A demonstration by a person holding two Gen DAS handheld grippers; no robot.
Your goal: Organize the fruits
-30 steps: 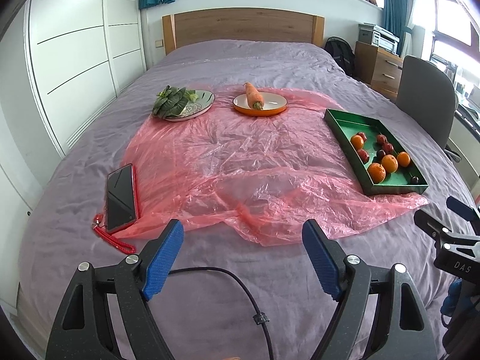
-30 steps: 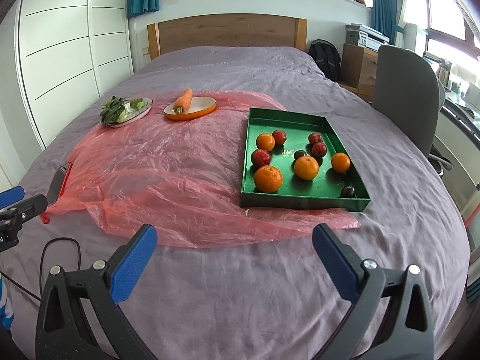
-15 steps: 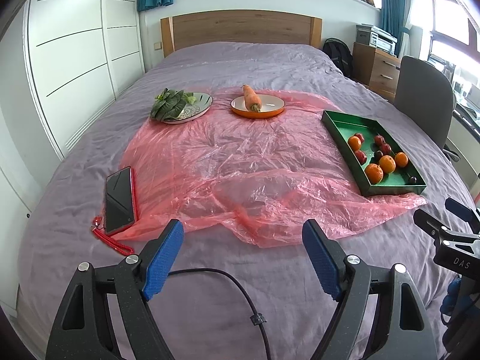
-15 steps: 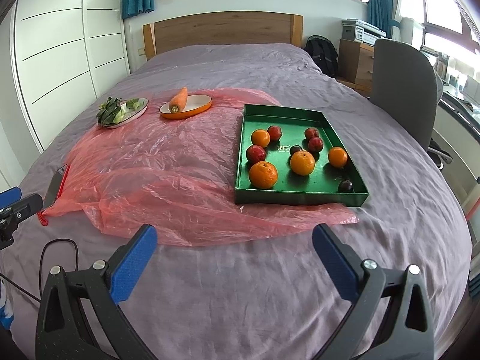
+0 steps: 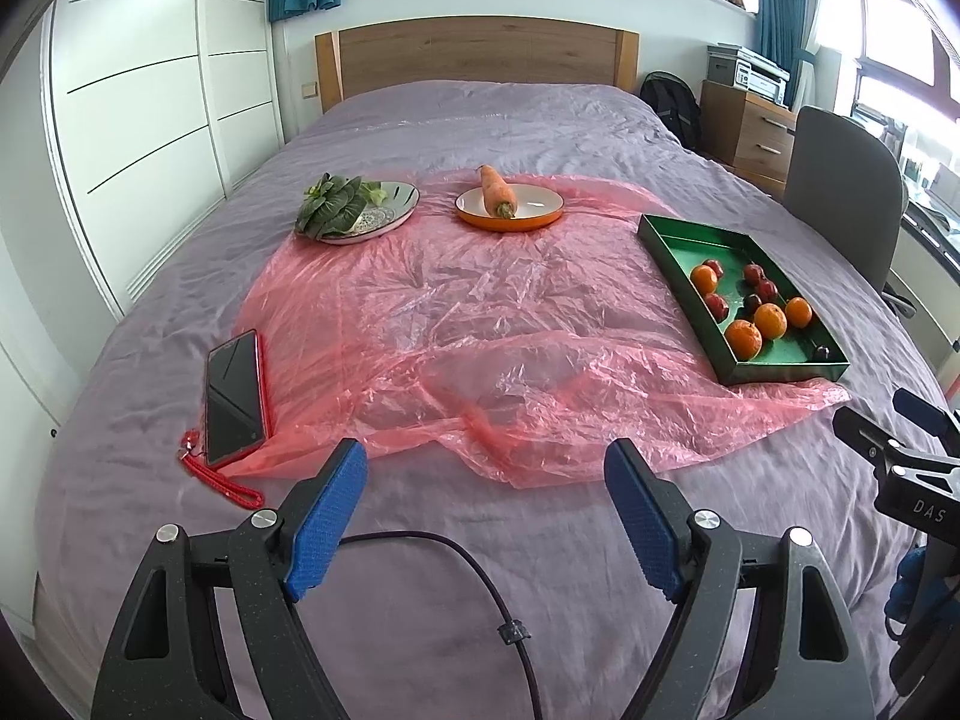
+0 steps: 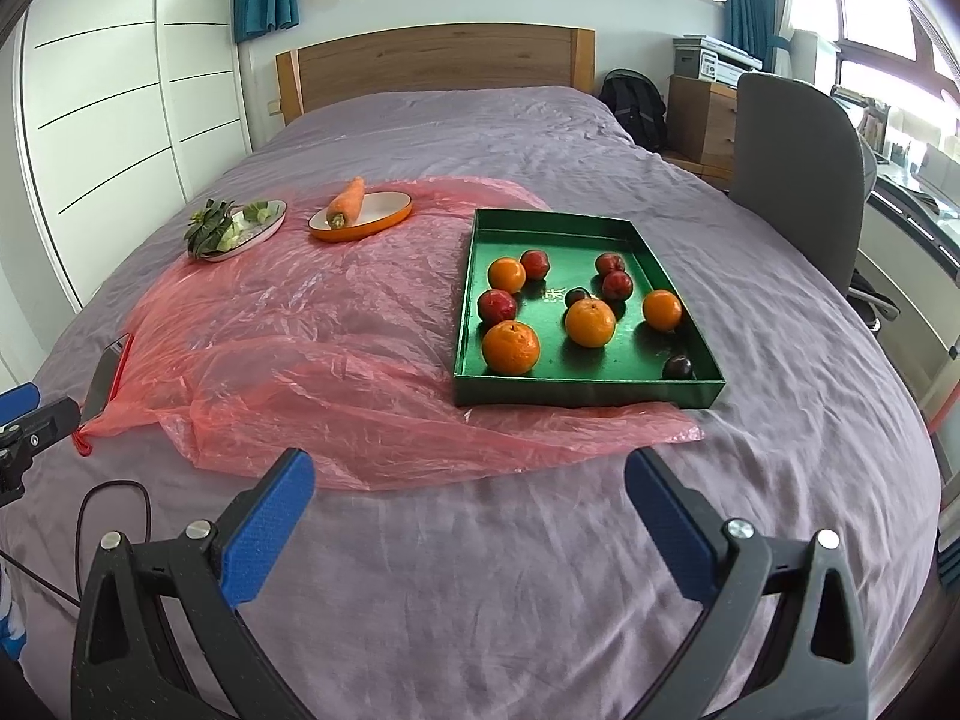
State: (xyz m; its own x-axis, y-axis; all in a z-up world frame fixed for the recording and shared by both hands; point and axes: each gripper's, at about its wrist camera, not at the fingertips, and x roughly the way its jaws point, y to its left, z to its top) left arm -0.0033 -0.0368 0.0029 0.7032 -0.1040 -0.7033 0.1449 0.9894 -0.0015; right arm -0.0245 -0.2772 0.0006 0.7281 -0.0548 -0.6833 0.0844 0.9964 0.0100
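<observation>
**Q:** Report the state of both grippers.

**A:** My left gripper [image 5: 485,513] has its fingers spread wide with nothing between them. My right gripper [image 6: 469,525] is the same: fingers apart, empty. Both hang over the near end of the bed [image 6: 540,570], short of the pink plastic sheet [image 6: 312,324].

**Q:** Where is the fruit?

**A:** All of it is in the green tray [image 6: 654,389], which sits on the right part of the sheet. I count four oranges [image 6: 511,348] and several dark red fruits [image 6: 497,306], plus two small dark ones; I cannot tell their kind. They lie loosely mixed, not grouped by type. No fruit shows on the sheet or the bedding.

**Q:** What else is laid out?

**A:** A carrot [image 6: 347,203] on an orange plate [image 6: 393,217] and leafy greens [image 5: 333,204] on a patterned plate [image 5: 393,211], both at the far edge of the sheet. A phone [image 5: 233,381] lies at the left edge.

**Q:** Progress assessment?

**A:** Indeterminate. If gathering fruit into the tray is the goal, that condition is met. If sorting by kind is required, the mixed layout leaves that open.
</observation>
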